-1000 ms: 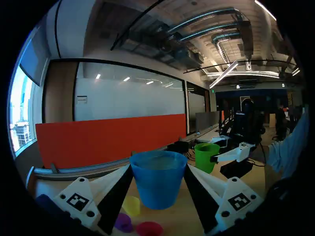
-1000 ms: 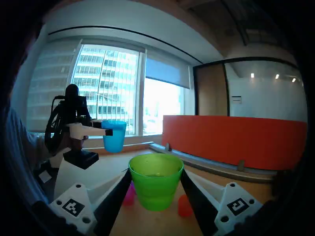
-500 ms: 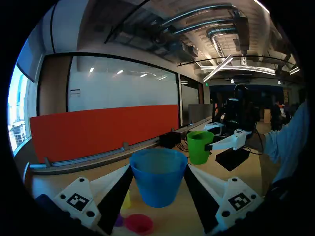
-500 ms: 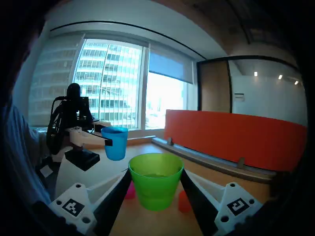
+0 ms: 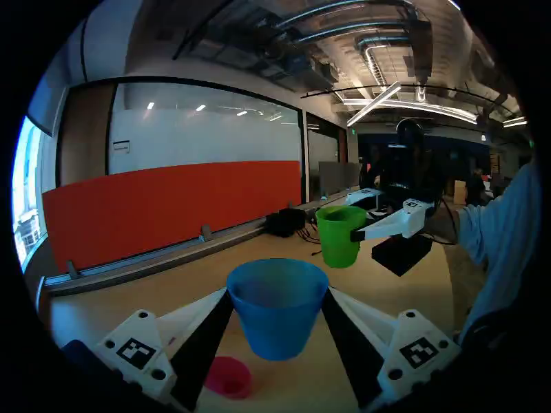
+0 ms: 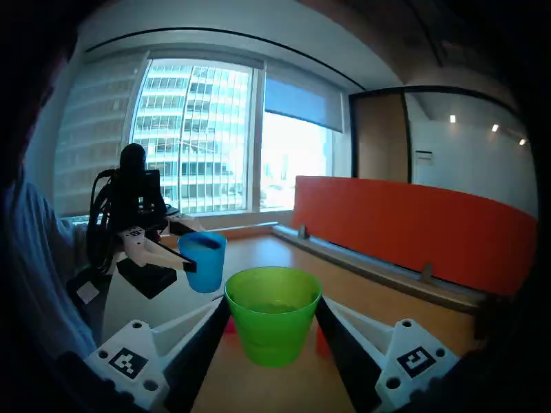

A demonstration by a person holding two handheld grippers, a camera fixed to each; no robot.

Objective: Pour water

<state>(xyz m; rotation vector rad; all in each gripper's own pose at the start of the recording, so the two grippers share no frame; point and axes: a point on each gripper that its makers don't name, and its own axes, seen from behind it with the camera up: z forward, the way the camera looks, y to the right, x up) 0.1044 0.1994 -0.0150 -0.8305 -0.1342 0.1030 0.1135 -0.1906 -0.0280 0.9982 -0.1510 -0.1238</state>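
Observation:
In the left gripper view my left gripper (image 5: 277, 323) is shut on a blue cup (image 5: 277, 306), held upright above the wooden table (image 5: 386, 289). In the right gripper view my right gripper (image 6: 273, 330) is shut on a green cup (image 6: 273, 313) that holds a little liquid at its bottom. The green cup (image 5: 337, 234) also hangs to the right in the left gripper view, clamped by the right gripper (image 5: 355, 235). In the right gripper view the blue cup (image 6: 202, 260) hangs to the left, pinched by the left gripper (image 6: 186, 261). The two cups are apart.
A pink cup (image 5: 228, 376) lies on the table below the blue one, and small pink and orange cups (image 6: 321, 342) sit behind the green one. An orange partition (image 5: 165, 199) with a metal rail runs along the table's far side. A sleeve (image 5: 501, 234) is at the right edge.
Both grippers have tipped downward, so more table shows. The two cups have come nearer each other: the green cup looks larger in the left gripper view, the blue one lower and closer in the right.

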